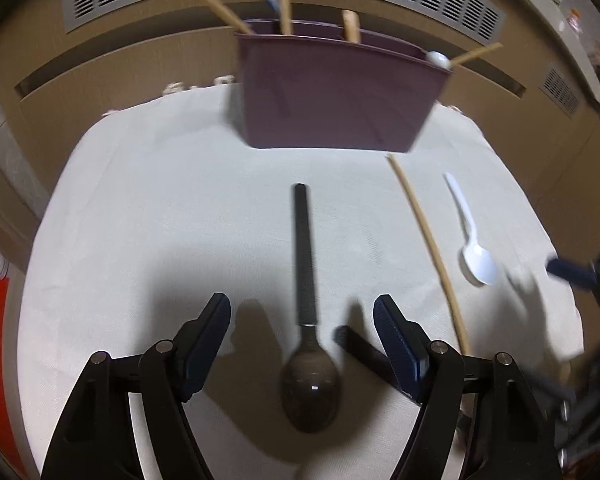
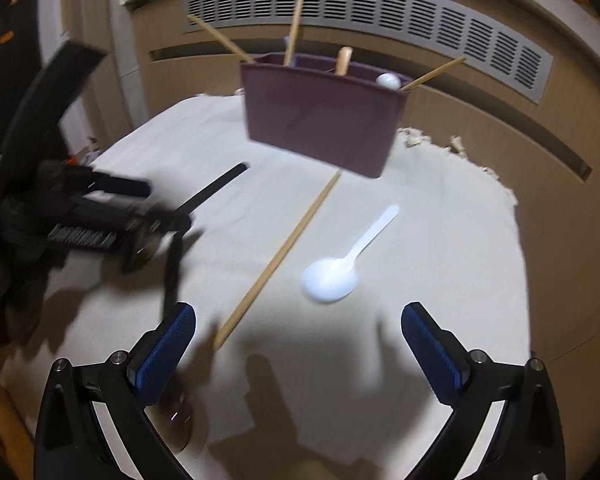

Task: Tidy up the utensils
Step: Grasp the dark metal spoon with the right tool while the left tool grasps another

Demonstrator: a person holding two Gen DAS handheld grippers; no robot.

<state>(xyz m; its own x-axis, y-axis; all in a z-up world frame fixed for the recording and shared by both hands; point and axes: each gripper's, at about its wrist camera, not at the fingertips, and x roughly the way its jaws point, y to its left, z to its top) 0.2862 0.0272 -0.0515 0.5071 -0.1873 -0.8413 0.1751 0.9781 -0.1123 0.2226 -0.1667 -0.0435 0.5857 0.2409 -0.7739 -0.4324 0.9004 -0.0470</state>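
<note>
Grippers spread wide over spoons and a stick.

Left gripper wide apart, holding nothing, one finger on each side of black spoon lying flat on white cloth. Right gripper wide apart too, holding nothing, just above white spoon. Loose chopstick flat between both spoons. Purple holder upright at far end of cloth, with sticks poking out.
</note>
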